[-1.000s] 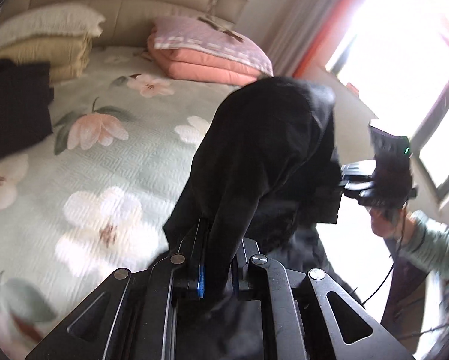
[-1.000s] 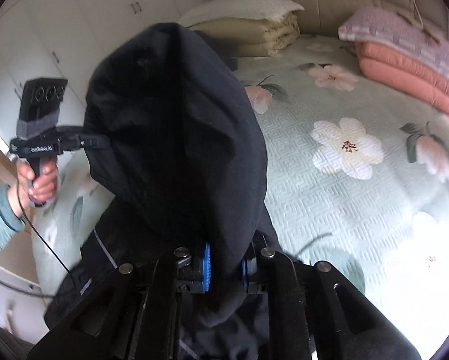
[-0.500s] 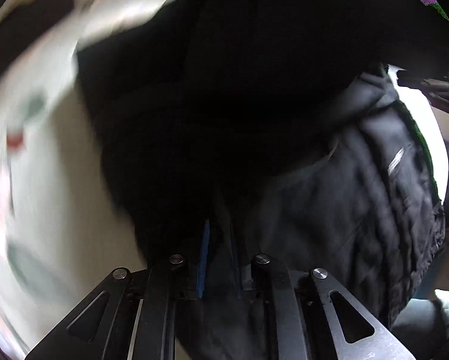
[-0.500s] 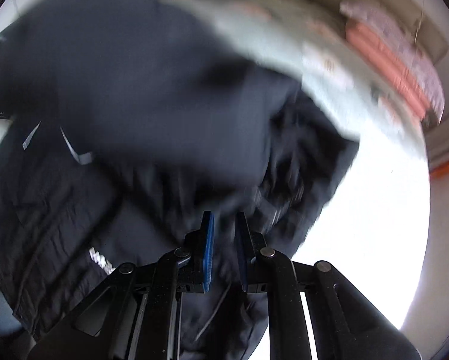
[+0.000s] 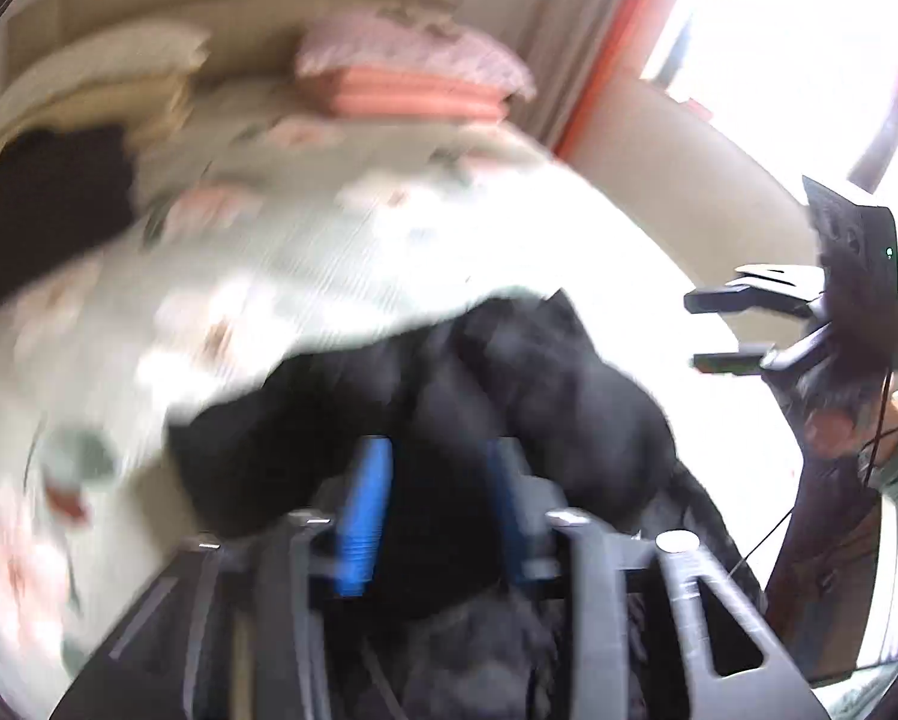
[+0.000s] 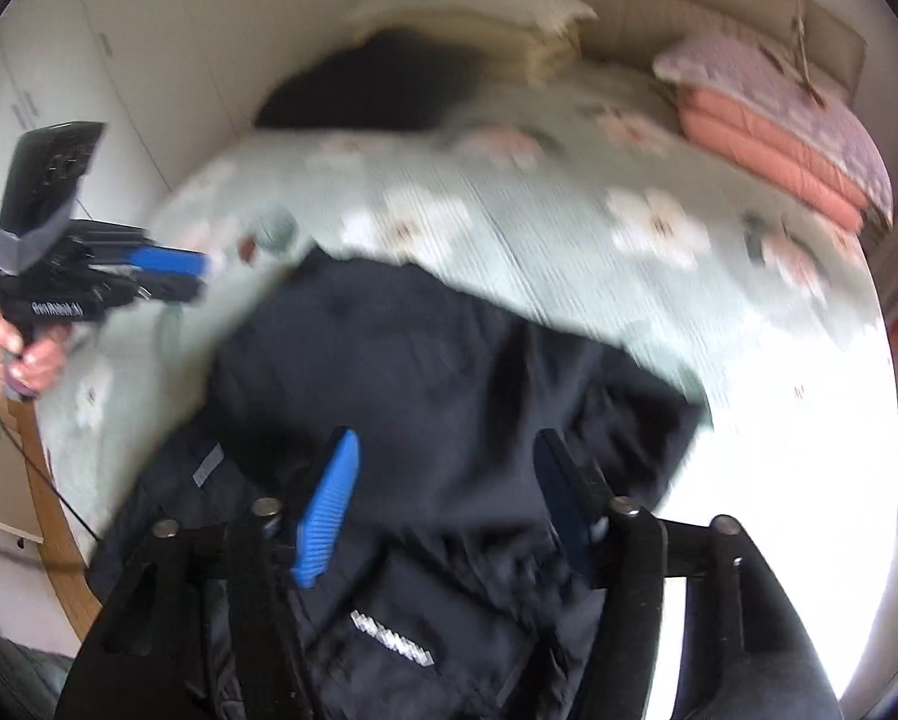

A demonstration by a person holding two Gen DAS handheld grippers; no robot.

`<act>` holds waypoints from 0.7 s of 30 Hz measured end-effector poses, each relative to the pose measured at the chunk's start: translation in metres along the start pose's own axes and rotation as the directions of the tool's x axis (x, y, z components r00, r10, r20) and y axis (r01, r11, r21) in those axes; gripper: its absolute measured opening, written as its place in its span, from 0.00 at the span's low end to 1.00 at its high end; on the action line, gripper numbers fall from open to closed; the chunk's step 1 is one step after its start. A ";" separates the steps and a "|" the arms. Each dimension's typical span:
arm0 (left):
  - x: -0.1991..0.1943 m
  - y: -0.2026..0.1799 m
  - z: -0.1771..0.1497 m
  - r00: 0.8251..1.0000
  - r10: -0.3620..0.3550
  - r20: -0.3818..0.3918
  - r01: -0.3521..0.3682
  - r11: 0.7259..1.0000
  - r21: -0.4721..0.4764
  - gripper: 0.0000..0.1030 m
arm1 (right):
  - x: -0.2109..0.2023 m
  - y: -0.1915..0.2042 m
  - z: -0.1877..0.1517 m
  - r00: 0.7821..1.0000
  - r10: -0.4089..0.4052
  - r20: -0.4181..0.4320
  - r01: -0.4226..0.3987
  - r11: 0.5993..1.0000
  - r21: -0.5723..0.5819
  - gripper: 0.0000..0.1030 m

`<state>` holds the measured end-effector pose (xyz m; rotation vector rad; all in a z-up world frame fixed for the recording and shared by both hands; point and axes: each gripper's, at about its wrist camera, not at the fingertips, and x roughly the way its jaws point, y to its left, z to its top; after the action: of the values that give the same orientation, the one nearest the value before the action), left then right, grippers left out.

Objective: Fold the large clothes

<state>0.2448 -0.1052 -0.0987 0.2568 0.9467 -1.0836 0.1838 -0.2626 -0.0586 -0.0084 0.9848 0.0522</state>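
Observation:
A black padded jacket (image 6: 425,372) lies bunched on the near edge of the flowered bed (image 6: 568,228); it also shows in the left wrist view (image 5: 449,396). My left gripper (image 5: 437,468) is open just above the jacket, holding nothing. My right gripper (image 6: 449,462) is open wide above the jacket, holding nothing. The left gripper also shows at the left of the right wrist view (image 6: 197,276), and the right gripper at the right of the left wrist view (image 5: 697,333). Both views are blurred by motion.
Pink and lilac pillows (image 6: 778,120) lie at the head of the bed. Folded beige bedding (image 5: 89,84) and a dark garment (image 5: 41,204) lie at the far side. A bright window (image 5: 808,30) is on the right, white cupboards (image 6: 119,60) on the left.
A second ago both grippers were shut on the jacket and held it up. They swung it down onto the bed, let go, and now stand open above it.

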 end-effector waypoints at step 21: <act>0.124 0.039 -0.132 0.926 -0.303 -0.226 0.237 0.931 -0.278 0.47 | 0.162 0.048 -0.087 0.951 -0.003 -0.311 0.026 0.997 0.070 0.64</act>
<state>0.2246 -0.0850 -0.2818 0.0652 1.3783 -1.1898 0.1986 -0.2112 -0.2405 0.0452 1.3015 0.0006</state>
